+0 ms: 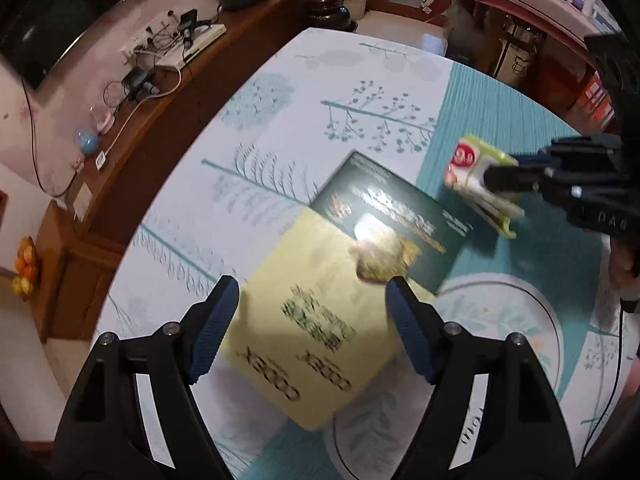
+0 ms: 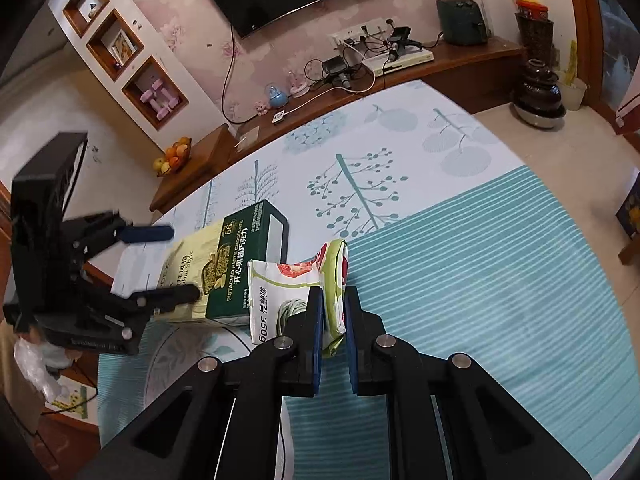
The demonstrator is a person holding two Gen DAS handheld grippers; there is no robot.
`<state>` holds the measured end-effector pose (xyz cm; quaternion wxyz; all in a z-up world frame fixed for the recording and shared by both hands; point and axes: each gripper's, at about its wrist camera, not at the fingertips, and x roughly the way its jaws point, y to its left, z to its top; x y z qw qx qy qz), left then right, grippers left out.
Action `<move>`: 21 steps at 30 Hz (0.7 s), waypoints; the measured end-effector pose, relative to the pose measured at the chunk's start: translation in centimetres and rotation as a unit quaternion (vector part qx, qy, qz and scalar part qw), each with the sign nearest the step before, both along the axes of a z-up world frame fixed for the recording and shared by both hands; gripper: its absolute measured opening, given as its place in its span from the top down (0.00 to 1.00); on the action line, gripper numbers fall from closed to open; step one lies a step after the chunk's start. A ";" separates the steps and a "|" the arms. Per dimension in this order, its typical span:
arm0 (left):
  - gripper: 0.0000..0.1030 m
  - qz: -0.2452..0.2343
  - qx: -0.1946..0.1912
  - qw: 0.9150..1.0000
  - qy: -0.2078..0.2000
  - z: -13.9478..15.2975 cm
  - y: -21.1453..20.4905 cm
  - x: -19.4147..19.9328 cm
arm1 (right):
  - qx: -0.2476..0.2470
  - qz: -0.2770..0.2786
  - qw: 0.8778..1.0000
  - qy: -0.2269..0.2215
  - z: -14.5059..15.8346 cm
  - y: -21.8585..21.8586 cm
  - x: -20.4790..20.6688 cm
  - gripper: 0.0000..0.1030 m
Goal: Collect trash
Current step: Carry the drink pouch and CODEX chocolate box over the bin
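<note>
Right wrist view: one chocolate box (image 2: 240, 264) on the tablecloth (image 2: 480, 280); right gripper (image 2: 333, 320) pinches one folded wrapper (image 2: 334, 276) beside it, left gripper (image 2: 176, 264) spread wide astride it.

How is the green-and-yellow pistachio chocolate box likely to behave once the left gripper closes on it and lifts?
The chocolate box looks like thin card, so it probably flexes under the left gripper. Being trash, it is likely empty and light. Its glossy face may slip.

right gripper (image 2: 333, 316) pinching snack wrapper (image 2: 335, 276), chocolate box (image 2: 232, 268)
</note>
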<state>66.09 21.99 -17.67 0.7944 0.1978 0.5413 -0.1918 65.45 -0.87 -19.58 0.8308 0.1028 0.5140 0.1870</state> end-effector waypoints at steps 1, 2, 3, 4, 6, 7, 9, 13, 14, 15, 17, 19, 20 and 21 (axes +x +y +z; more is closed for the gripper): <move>0.28 0.002 -0.012 1.000 0.009 -0.1 0.1 0.5 | -0.001 0.001 1.000 0.000 -0.4 0.2 0.1 0.90; 0.27 0.007 -0.024 1.000 0.017 -0.2 0.3 1.1 | 0.000 0.002 1.000 0.001 -0.7 0.3 0.2 0.90; 0.25 0.012 -0.032 0.999 0.021 -0.2 0.4 1.6 | 0.001 0.002 1.000 0.003 -1.0 0.4 0.3 0.90; 0.24 0.018 -0.040 0.999 0.025 -0.4 0.5 2.1 | 0.003 0.003 1.000 0.005 -1.3 0.6 0.3 0.90; 0.19 0.027 -0.048 0.998 0.032 -0.7 0.7 3.1 | 0.006 0.004 1.000 0.007 -1.6 0.7 0.3 0.90; 0.18 0.030 -0.054 0.997 0.041 -0.9 0.9 3.5 | 0.010 0.005 1.000 0.009 -1.8 0.7 0.3 0.90; 0.17 0.034 -0.074 0.994 0.069 -1.3 1.3 4.2 | 0.014 0.007 1.000 0.010 -1.7 0.7 0.1 0.90; 0.08 0.043 -0.130 0.976 0.169 -3.2 1.7 4.5 | 0.020 0.007 1.000 0.013 -1.6 0.8 -0.3 0.90; 0.07 0.040 -0.139 0.972 0.187 -3.5 1.6 4.1 | 0.023 0.005 1.000 0.015 -1.7 0.8 -0.4 0.90; 0.06 0.032 -0.142 0.970 0.195 -3.6 1.3 3.7 | 0.024 0.004 1.000 0.015 -1.7 0.7 -0.4 0.90; 0.06 0.004 -0.137 0.971 0.197 -3.5 0.6 2.3 | 0.027 0.005 1.000 0.016 -1.5 0.7 -0.7 0.90; 0.07 -0.015 -0.130 0.971 0.200 -3.3 -0.1 0.7 | 0.029 0.006 0.999 0.017 -1.2 0.5 -1.1 0.90; 0.07 -0.023 -0.124 0.972 0.199 -3.1 -0.4 -0.2 | 0.032 0.007 0.999 0.016 -1.0 0.4 -1.4 0.90; 0.09 -0.028 -0.122 0.972 0.198 -3.0 -0.7 -0.8 | 0.034 0.007 0.999 0.016 -0.8 0.3 -1.6 0.90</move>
